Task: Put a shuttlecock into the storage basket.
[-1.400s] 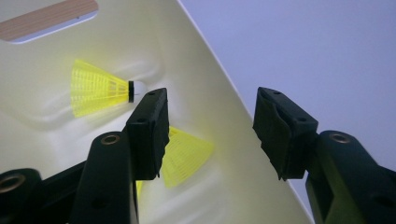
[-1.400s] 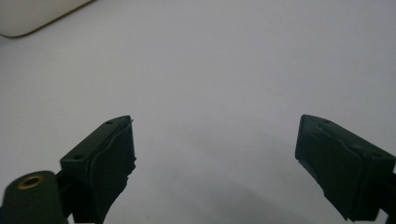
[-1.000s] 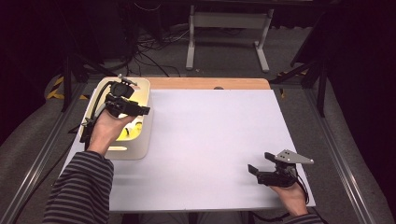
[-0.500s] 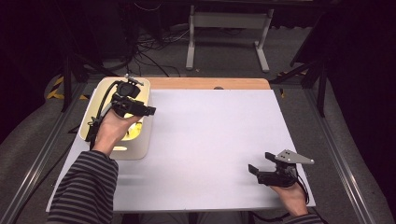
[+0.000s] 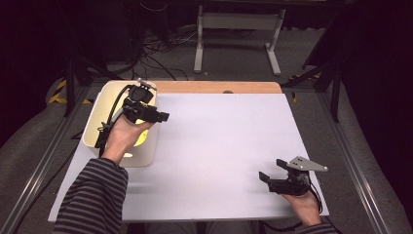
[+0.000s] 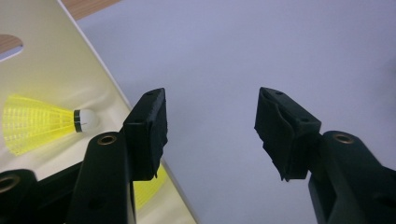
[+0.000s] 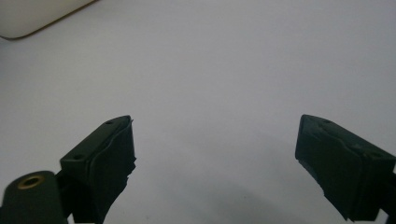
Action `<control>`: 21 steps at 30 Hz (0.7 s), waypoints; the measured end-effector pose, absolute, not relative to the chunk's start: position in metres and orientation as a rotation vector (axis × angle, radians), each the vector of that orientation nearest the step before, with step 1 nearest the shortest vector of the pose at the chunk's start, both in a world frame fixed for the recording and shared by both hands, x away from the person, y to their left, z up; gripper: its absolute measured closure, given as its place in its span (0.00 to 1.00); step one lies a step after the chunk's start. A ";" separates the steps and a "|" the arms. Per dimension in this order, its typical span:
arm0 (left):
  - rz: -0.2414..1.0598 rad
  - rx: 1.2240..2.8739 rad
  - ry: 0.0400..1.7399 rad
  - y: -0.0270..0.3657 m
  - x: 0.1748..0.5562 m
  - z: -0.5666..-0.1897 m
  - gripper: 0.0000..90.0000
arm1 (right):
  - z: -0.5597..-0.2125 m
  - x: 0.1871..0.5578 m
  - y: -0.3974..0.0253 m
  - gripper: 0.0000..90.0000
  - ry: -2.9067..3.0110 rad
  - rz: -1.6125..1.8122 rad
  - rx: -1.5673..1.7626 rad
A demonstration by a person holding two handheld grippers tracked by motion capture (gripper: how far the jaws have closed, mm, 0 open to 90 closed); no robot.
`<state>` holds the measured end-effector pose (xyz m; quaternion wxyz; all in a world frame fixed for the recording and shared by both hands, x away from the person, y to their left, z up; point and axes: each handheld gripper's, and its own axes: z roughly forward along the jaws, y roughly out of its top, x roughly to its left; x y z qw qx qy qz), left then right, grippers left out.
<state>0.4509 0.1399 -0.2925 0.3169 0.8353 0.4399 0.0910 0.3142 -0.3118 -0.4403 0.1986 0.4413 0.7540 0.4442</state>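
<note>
Left gripper [image 5: 163, 117] hangs over the bin [image 5: 95, 114] rim, fingers wide and empty, yellow shuttlecock [image 6: 42, 122] lying inside, likely just dropped; right gripper [image 5: 265, 178] idles open, empty, near right on table [image 5: 219, 141].

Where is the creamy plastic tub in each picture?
High view: cream rectangular plastic tub at far left, under the left hand.
Left gripper view: along the left side, yellow shuttlecock inside.
Right gripper view: top left corner.
Shared landmark: the white table sheet beside it.
</note>
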 end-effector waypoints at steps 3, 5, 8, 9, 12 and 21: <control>0.232 2.203 1.149 0.135 0.450 -0.293 0.49 | -0.440 0.314 -0.312 0.13 2.109 1.243 1.236; 0.233 2.208 1.144 0.133 0.450 -0.294 0.49 | -0.440 0.314 -0.312 0.14 2.110 1.242 1.237; 0.220 2.207 1.137 0.129 0.449 -0.295 0.49 | -0.440 0.314 -0.312 0.13 2.109 1.244 1.235; 0.226 2.212 1.132 0.128 0.449 -0.295 0.49 | -0.440 0.314 -0.312 0.14 2.110 1.244 1.238; 0.224 2.220 1.125 0.125 0.448 -0.297 0.49 | -0.440 0.314 -0.312 0.14 2.110 1.245 1.234; 0.221 2.219 1.114 0.120 0.442 -0.301 0.48 | -0.440 0.314 -0.312 0.14 2.107 1.246 1.235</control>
